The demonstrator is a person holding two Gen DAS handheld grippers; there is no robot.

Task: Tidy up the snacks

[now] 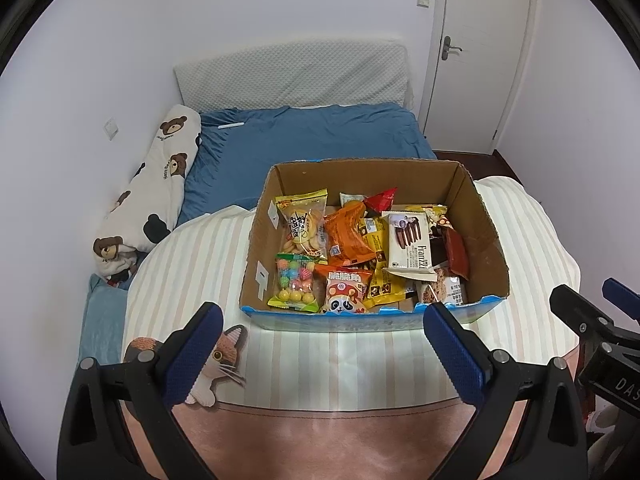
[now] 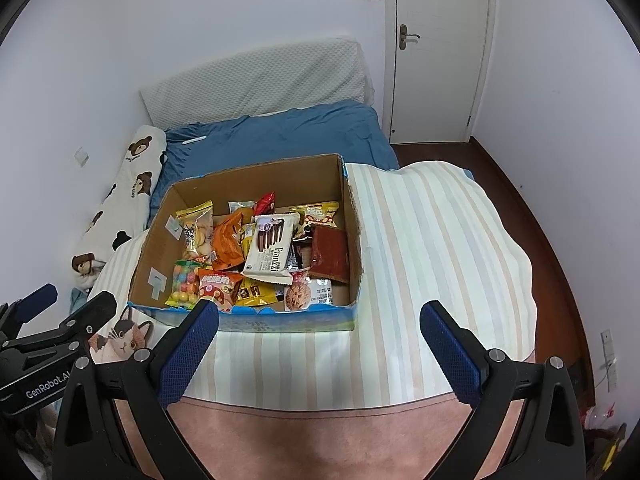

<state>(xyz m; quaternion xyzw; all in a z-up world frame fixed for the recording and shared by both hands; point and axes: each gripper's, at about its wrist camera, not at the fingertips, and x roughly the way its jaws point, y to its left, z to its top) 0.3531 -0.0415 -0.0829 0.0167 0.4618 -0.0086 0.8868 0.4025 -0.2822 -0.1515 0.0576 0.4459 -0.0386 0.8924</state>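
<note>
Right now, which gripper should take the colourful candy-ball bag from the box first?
Left, probably. The candy-ball bag lies in the cardboard box's near left corner, ahead of the open left gripper. The open right gripper sits further right, facing bare striped cloth.

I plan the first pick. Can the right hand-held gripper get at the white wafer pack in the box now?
Probably yes. The right hand-held gripper is open before the box, which has no lid, and the wafer pack lies on top of the other snacks, uncovered.
</note>
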